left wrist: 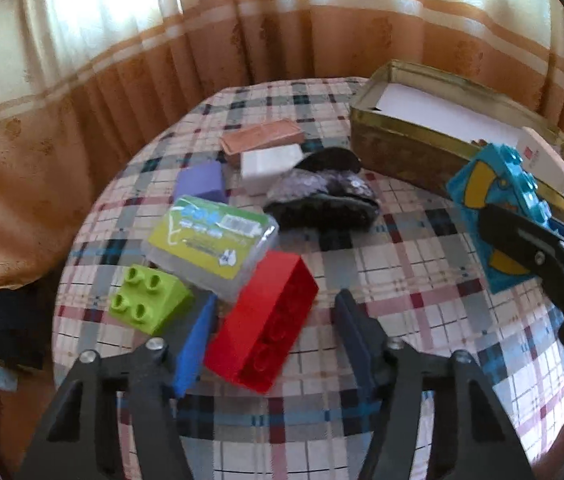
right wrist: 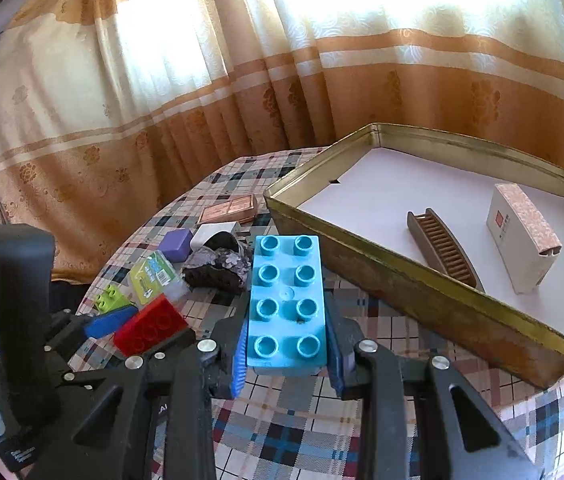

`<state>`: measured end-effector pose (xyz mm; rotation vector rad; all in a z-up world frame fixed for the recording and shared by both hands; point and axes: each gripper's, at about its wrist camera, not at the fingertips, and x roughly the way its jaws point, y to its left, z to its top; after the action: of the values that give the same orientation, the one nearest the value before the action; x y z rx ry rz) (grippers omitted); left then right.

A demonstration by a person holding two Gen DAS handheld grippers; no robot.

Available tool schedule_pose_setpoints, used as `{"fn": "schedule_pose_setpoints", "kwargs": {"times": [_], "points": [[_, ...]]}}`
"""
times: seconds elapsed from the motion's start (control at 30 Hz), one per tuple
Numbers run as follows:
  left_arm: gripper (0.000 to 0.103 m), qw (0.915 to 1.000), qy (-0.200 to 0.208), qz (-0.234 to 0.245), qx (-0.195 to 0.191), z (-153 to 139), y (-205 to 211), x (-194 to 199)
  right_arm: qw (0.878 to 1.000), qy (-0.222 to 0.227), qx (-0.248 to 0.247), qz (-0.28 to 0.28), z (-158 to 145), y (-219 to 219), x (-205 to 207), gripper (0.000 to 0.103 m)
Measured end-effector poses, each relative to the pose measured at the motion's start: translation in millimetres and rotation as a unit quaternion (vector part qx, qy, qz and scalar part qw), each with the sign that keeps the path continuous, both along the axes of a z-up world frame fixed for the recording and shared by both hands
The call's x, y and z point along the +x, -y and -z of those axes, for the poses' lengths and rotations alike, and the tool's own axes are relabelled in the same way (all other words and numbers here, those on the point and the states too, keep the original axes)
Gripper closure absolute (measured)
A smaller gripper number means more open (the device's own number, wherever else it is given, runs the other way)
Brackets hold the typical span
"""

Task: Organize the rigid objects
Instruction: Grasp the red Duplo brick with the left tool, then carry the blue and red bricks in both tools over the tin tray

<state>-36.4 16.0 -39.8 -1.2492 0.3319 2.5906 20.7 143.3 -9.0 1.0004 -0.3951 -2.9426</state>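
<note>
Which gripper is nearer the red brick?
Left. The left gripper is open around the red brick; the right gripper holds the light blue brick off near the tin.

Three toy building bricks show: one light blue brick (right wrist: pixel 287 300), one red brick (left wrist: pixel 264 322) and one lime green brick (left wrist: pixel 147 299). Boxes number five: one clear plastic case with a green label (left wrist: pixel 210 236), one purple box (left wrist: pixel 201 181), one white box (left wrist: pixel 270 162), one pink flat box (left wrist: pixel 262 138), and one cream carton (right wrist: pixel 522 238) at three o'clock inside the single gold tin (right wrist: pixel 422 292). The tin also holds one brown comb (right wrist: pixel 444 248). One dark sequined pouch (left wrist: pixel 322 196) lies at twelve o'clock from the red brick.
</note>
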Motion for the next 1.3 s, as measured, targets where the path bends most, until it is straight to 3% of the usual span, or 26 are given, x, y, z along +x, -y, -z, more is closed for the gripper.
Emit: {"fn": "schedule_pose_setpoints", "kwargs": {"times": [0.2, 0.27, 0.33, 0.5, 0.7, 0.77, 0.9, 0.97, 1.13, 1.3], "points": [[0.053, 0.9998, 0.01, 0.001, 0.015, 1.4, 1.4, 1.7, 1.0, 0.002, 0.004, 0.002, 0.2, 2.1, 0.7, 0.069], [0.072, 0.9998, 0.009, 0.01, 0.018, 1.3, -0.3, 2.6, 1.0, 0.001, 0.008, 0.003, 0.1, 3.4, 1.0, 0.069], [0.081, 0.9998, 0.007, 0.014, 0.016, 0.9, -2.0, 2.8, 1.0, -0.004, 0.011, 0.006, -1.2, 3.8, 2.9, 0.069], [0.081, 0.9997, 0.0, 0.005, 0.024, -1.9, 2.4, 4.0, 1.0, -0.007, 0.016, 0.006, -2.6, 4.7, 4.1, 0.069], [0.081, 0.9976, -0.05, 0.014, 0.047, -15.9, 7.5, 18.3, 1.0, -0.017, 0.013, 0.012, -5.0, 3.0, 7.1, 0.069], [0.081, 0.9935, -0.074, 0.029, 0.081, -24.7, 13.9, 27.5, 1.0, -0.024, 0.013, 0.015, -6.4, 2.6, 9.4, 0.069], [0.081, 0.9762, -0.118, 0.058, 0.173, -40.5, 38.8, 45.9, 0.999, -0.04, 0.019, 0.021, -9.8, 4.2, 14.9, 0.069], [0.081, 0.9699, -0.126, 0.064, 0.199, -43.0, 46.6, 50.4, 0.998, -0.048, 0.024, 0.024, -11.5, 5.7, 17.6, 0.069], [0.081, 0.9689, -0.111, 0.054, 0.214, -42.1, 45.9, 41.6, 0.996, -0.071, 0.037, 0.036, -16.2, 7.9, 25.3, 0.069], [0.081, 0.9712, -0.113, 0.051, 0.204, -42.1, 38.9, 45.3, 0.995, -0.087, 0.035, 0.042, -19.6, 4.1, 30.7, 0.069]]}}
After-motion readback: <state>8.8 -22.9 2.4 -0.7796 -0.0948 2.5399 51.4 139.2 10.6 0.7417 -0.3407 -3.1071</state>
